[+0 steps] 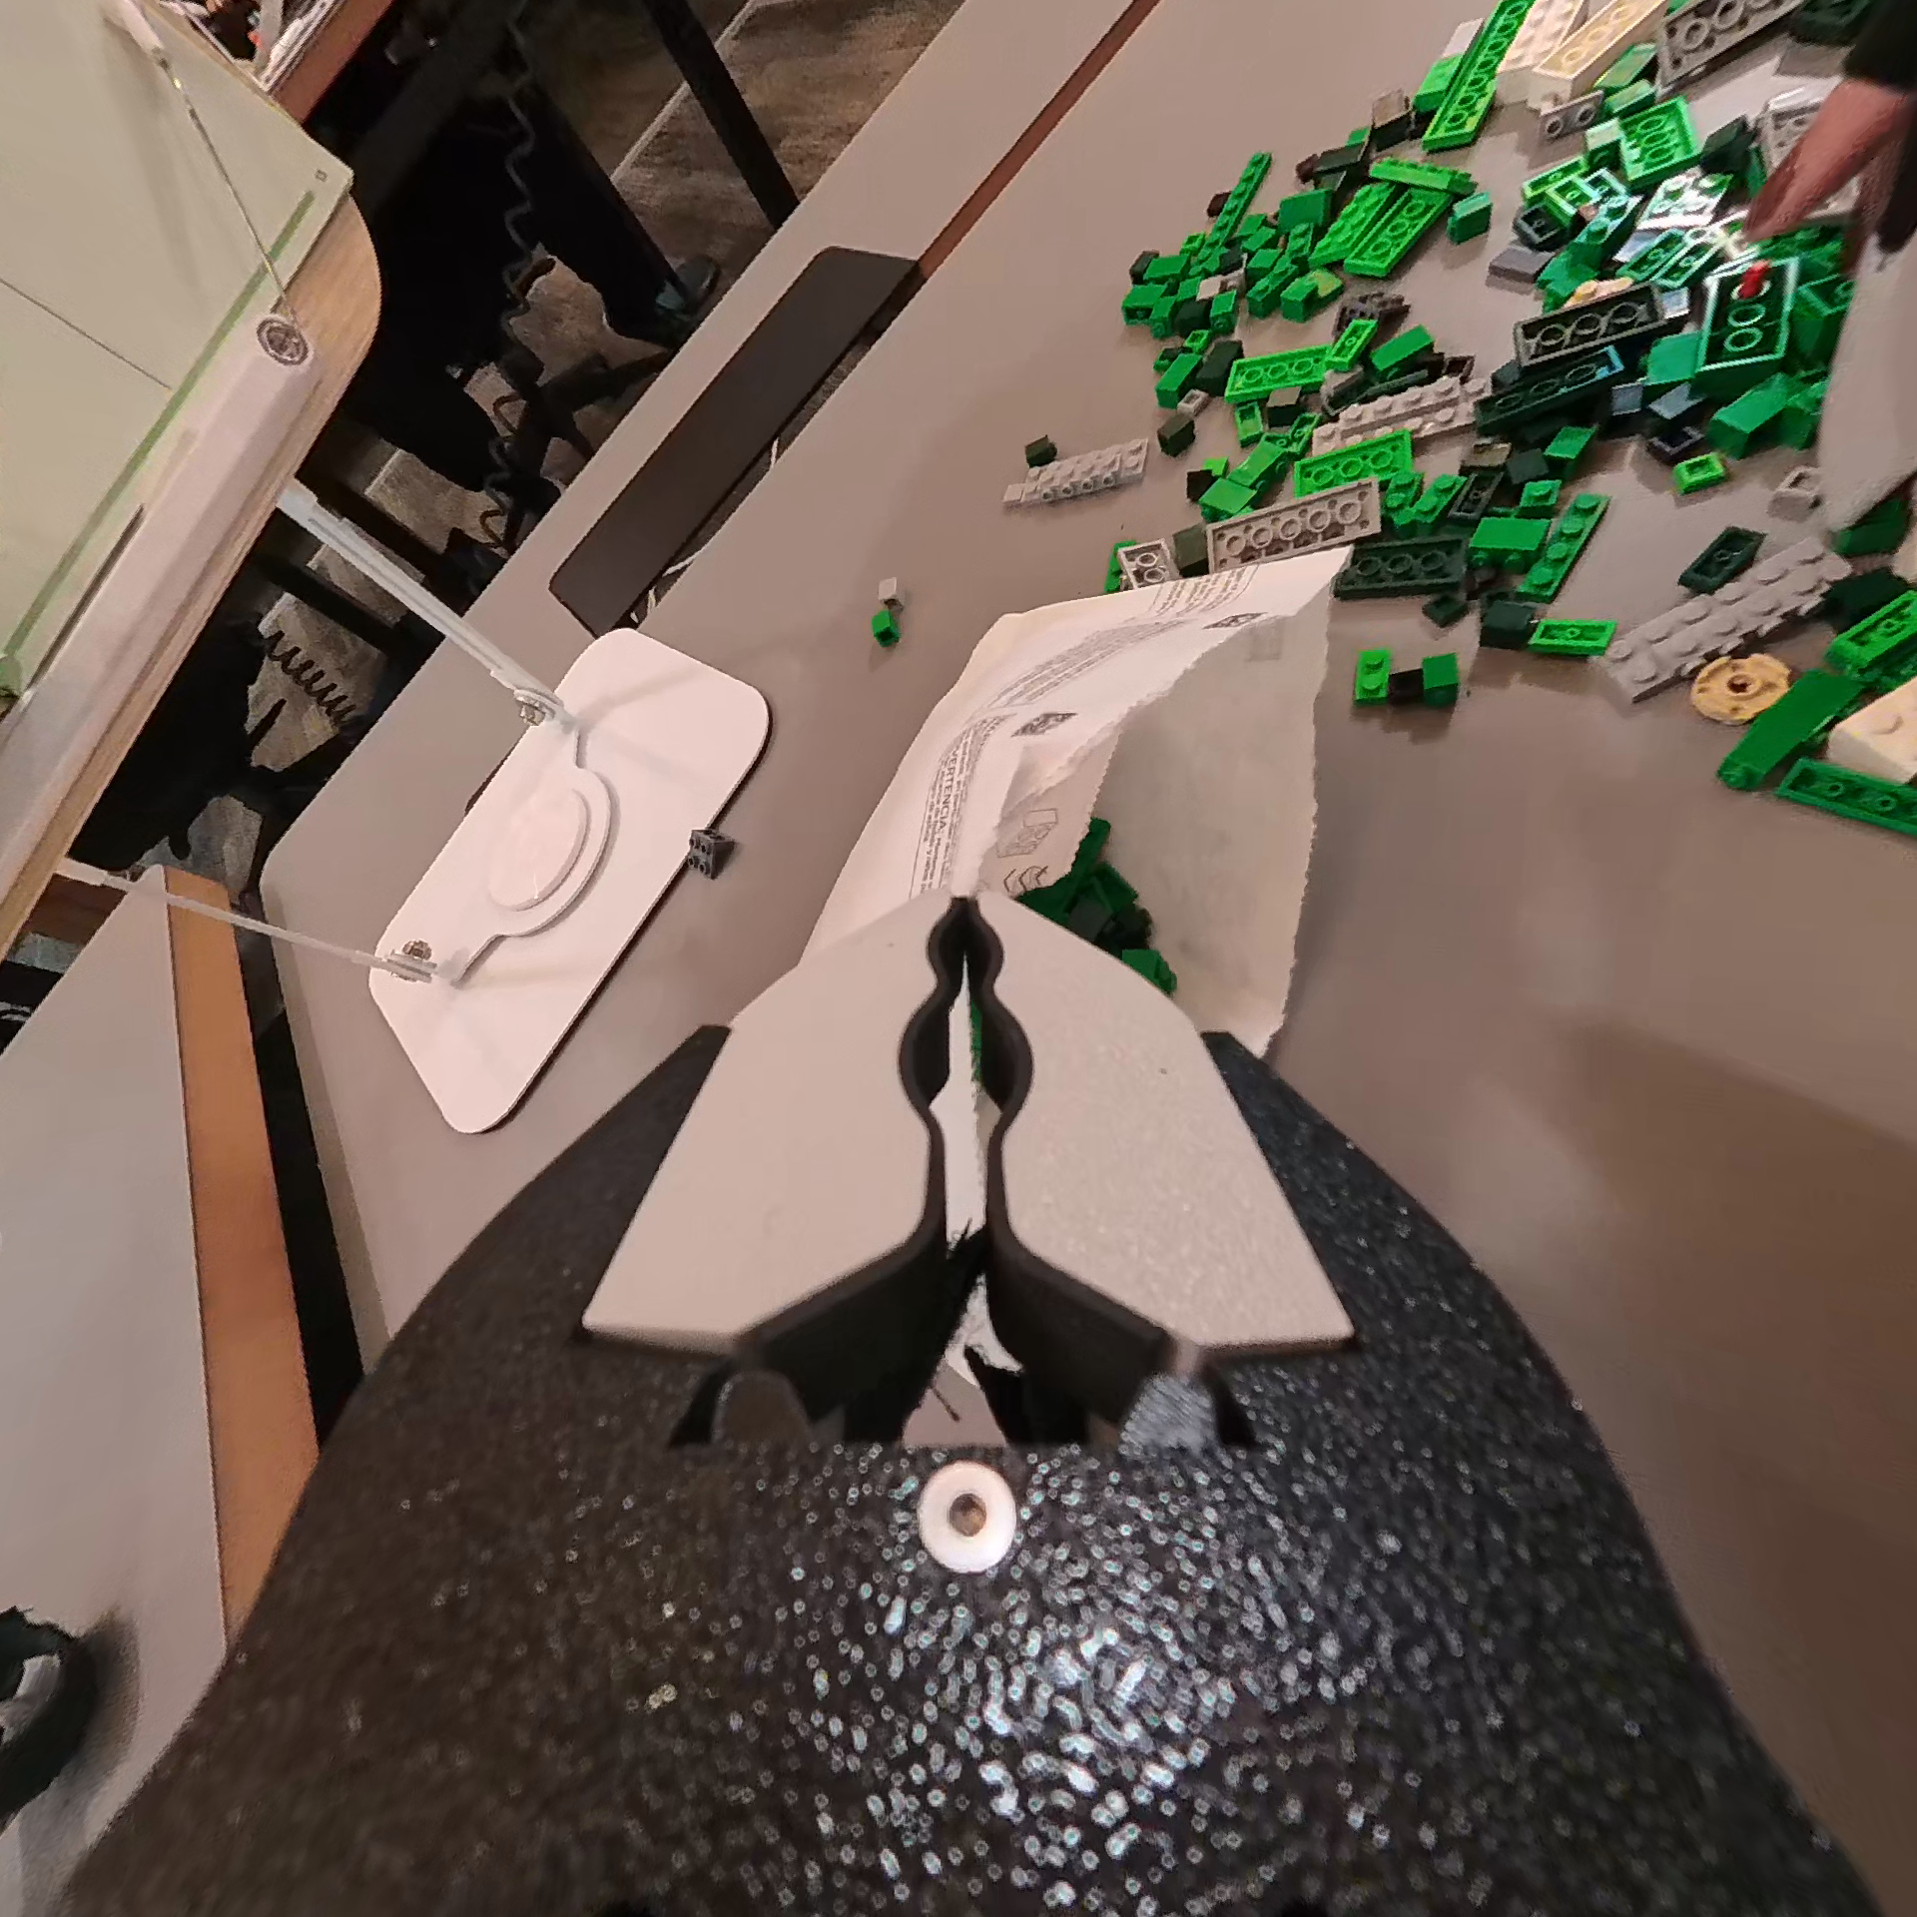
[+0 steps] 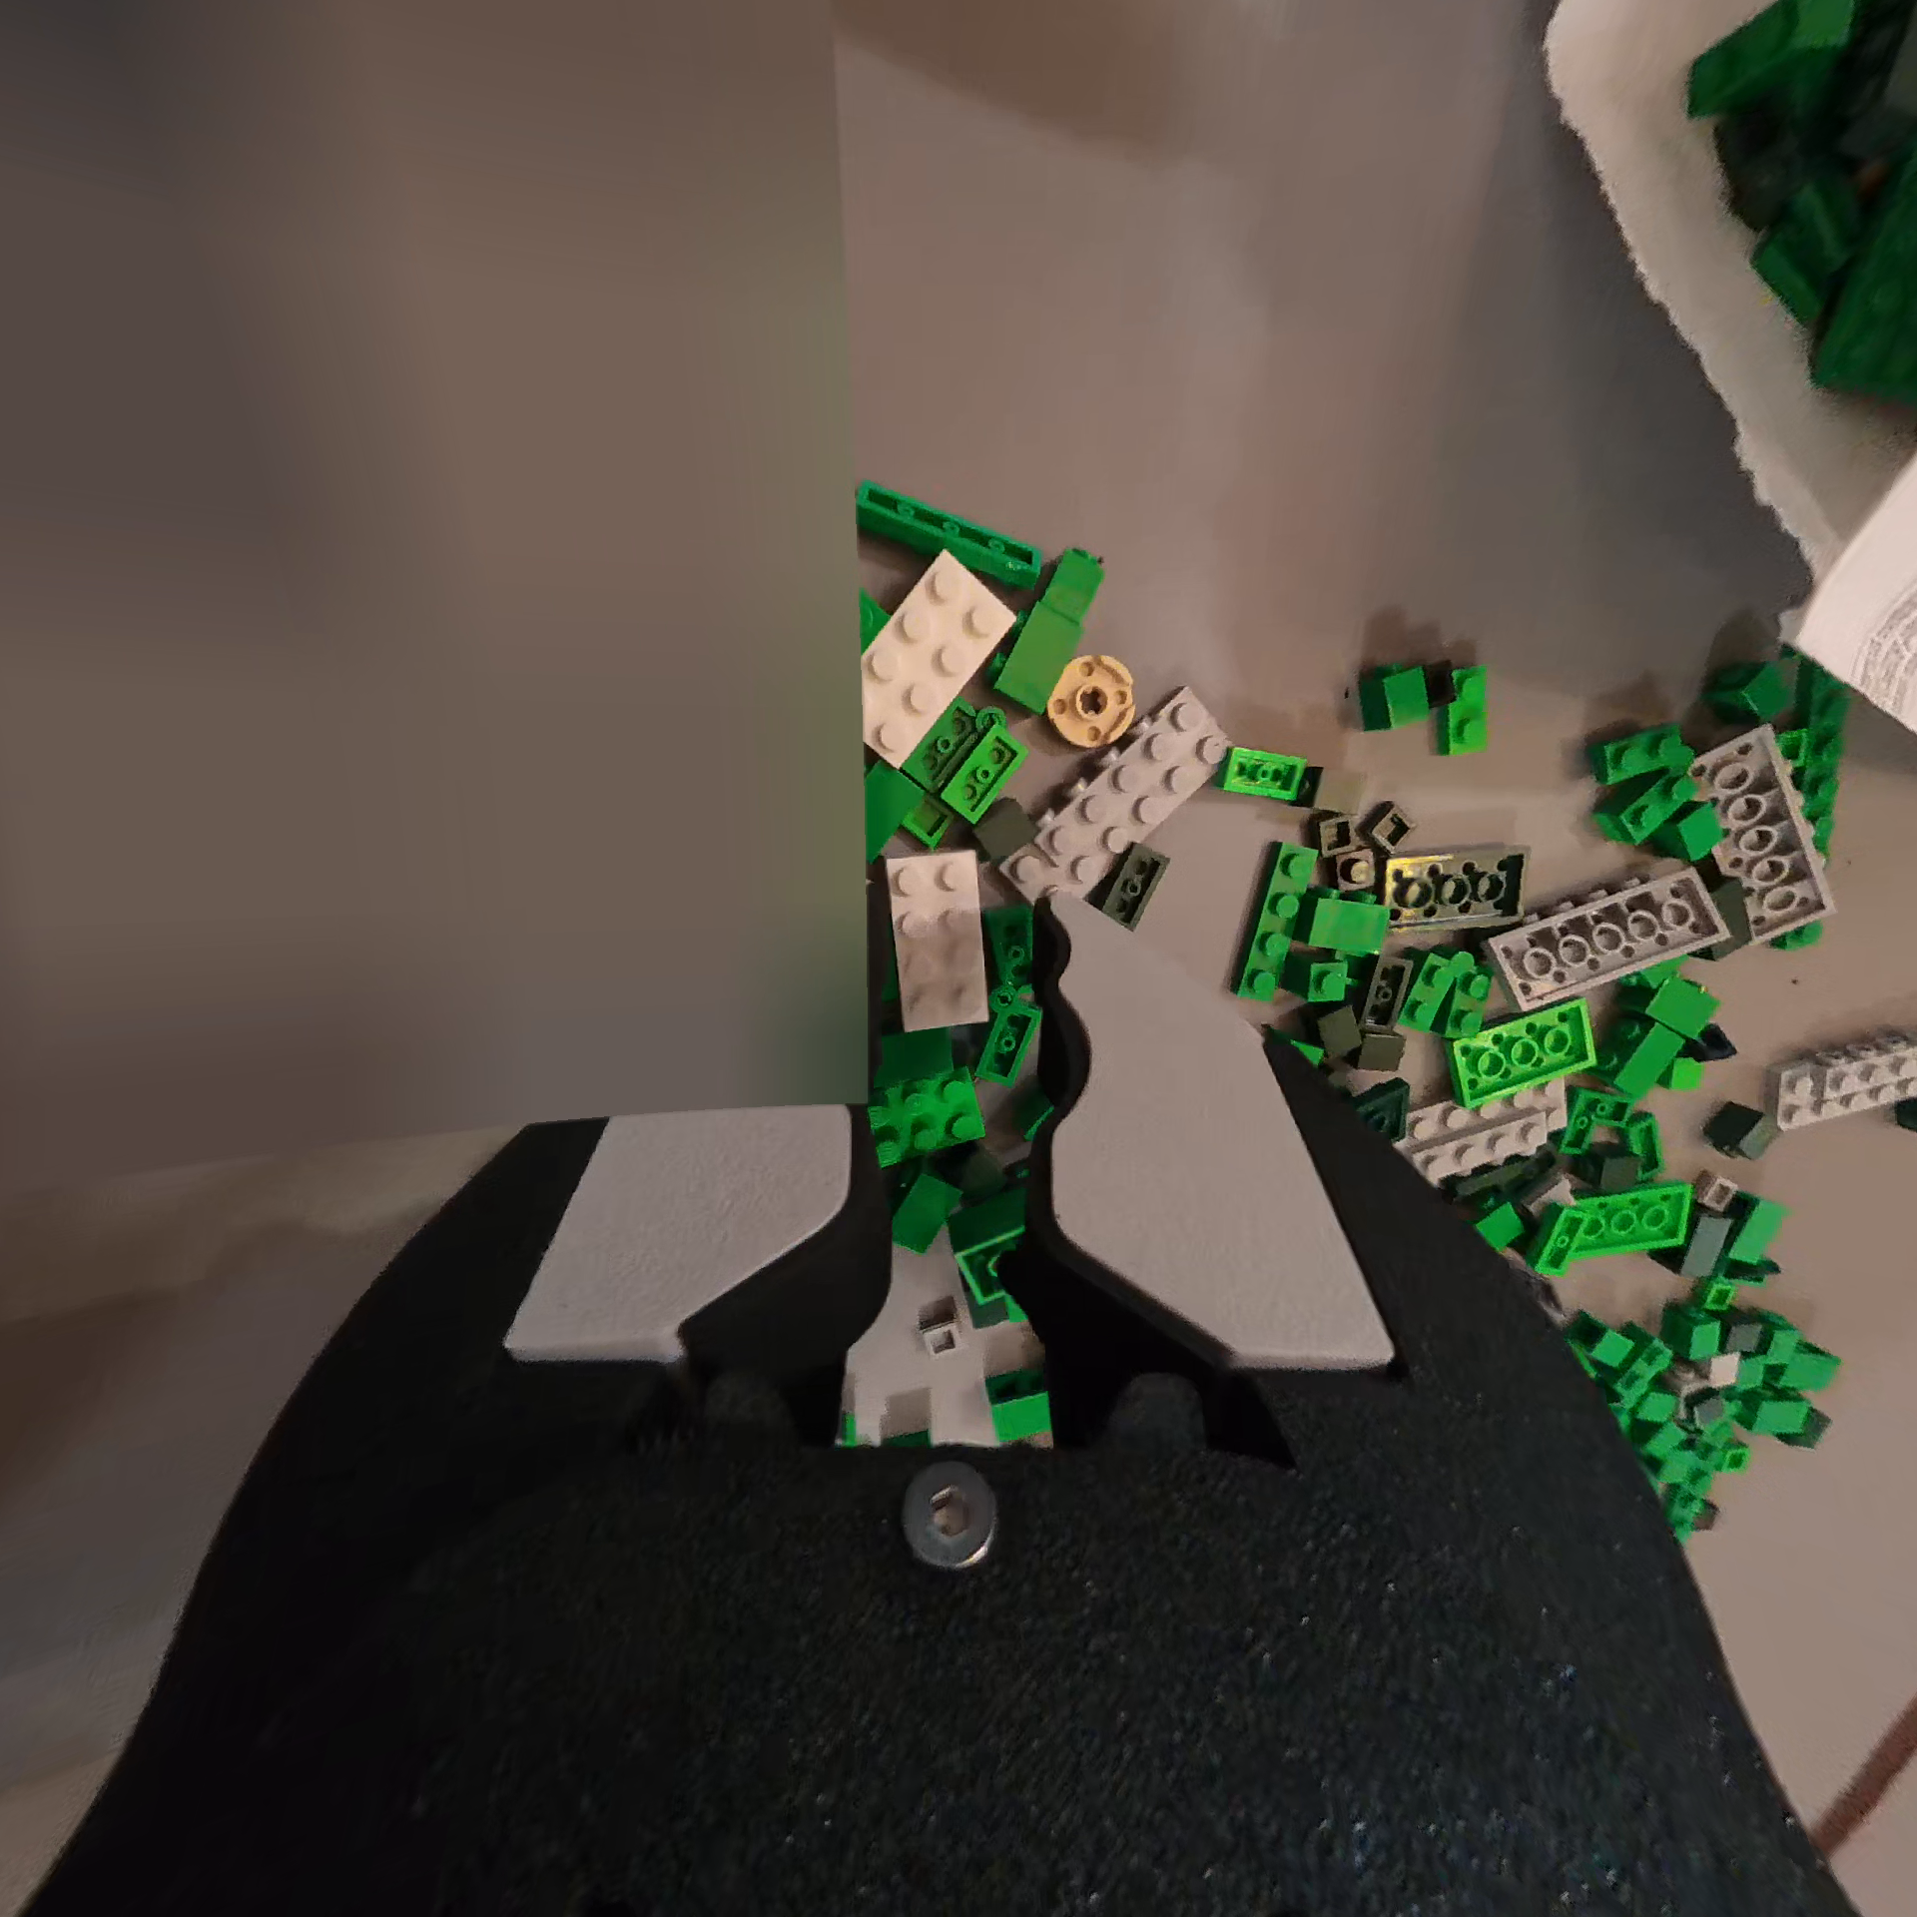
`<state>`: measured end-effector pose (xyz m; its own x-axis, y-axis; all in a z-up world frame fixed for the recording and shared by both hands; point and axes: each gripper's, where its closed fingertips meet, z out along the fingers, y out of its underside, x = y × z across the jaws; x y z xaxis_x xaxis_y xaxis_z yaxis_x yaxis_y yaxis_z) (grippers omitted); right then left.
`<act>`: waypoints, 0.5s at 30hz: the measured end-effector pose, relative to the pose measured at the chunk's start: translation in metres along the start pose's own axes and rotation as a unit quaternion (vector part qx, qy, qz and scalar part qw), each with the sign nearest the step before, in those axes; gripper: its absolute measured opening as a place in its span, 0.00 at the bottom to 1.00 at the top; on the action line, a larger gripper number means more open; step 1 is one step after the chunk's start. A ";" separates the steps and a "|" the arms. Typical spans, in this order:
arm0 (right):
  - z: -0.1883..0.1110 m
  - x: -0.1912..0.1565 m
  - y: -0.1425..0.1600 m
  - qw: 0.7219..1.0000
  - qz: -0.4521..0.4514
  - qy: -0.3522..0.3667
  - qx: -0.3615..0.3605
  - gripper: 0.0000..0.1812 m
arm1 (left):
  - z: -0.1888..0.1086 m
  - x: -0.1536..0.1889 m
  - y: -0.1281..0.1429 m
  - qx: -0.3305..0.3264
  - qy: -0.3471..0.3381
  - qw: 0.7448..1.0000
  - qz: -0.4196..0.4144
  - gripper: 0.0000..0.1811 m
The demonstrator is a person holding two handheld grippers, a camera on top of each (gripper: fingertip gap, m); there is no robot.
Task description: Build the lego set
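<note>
- Jaws of the left gripper (image 1: 967,913) are pressed together on the torn white paper bag (image 1: 1162,747), pinching its edge; paper shows in the slit between the fingers.
- Bag hangs open just beyond the tips, printed panel facing up, with green bricks (image 1: 1100,913) still inside near the mouth. The right wrist view shows the same bag (image 2: 1701,342) at upper right, lifted above the table with dark green pieces visible in it.
- Right gripper (image 2: 954,934): one finger is hidden by a blurred patch, so the gap can only be judged. It looks narrow, with nothing between the jaws; loose bricks lie on the table underneath.
- Just past the right tips: white plates (image 2: 939,939), a tan round plate (image 2: 1089,700), a light grey plate (image 2: 1126,794).
- Farther out, the spilled pile of green, dark green and grey pieces (image 1: 1504,394) spreads across the grey table (image 1: 1556,1037). Nothing looks joined yet.
- Left of the bag, a white stand base (image 1: 581,871) lies flat on the table; a small black piece (image 1: 709,853) sits at its edge.
- Far corner of the left wrist view: a person's hand (image 1: 1826,176) rests over the pile.
- Judged step: emptying the parts bag, before any sorting or assembly.
- Next move likely calls for tipping the bag mouth downward over the pile and shaking out the remaining pieces, keeping the pinch firm so the torn paper does not slip free.
</note>
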<state>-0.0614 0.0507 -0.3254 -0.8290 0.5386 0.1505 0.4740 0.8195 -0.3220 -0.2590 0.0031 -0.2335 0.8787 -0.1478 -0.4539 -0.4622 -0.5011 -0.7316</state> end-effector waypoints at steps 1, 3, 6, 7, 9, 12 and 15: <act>0.002 -0.001 0.002 1.000 -0.005 -0.004 -0.009 0.15 | 0.000 0.000 0.000 -0.002 0.001 1.000 0.001 0.00; 0.004 -0.003 0.000 1.000 -0.007 -0.016 -0.011 0.14 | 0.000 0.001 0.001 -0.003 0.002 1.000 0.002 0.00; -0.002 0.005 -0.001 1.000 0.006 0.004 0.005 0.14 | -0.001 0.000 0.001 -0.003 0.003 1.000 0.001 0.00; -0.007 0.009 -0.004 0.999 0.020 0.010 0.027 0.14 | -0.001 0.000 0.001 -0.003 0.003 1.000 0.000 0.00; -0.019 0.018 -0.013 0.994 0.053 0.021 0.092 0.14 | -0.002 0.000 0.000 -0.002 0.005 1.000 -0.006 0.00; -0.039 0.032 -0.022 0.981 0.067 0.052 0.173 0.14 | -0.003 0.002 -0.005 0.006 0.014 1.000 -0.023 0.00; -0.052 0.042 -0.026 0.971 0.015 0.115 0.207 0.14 | -0.005 0.004 -0.010 0.010 0.020 0.999 -0.032 0.00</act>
<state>-0.0932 0.0619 -0.2623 -0.7060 0.6289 0.3257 0.2968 0.6803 -0.6702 -0.2505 0.0034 -0.2249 0.9104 -0.1498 -0.3857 -0.4069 -0.4933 -0.7688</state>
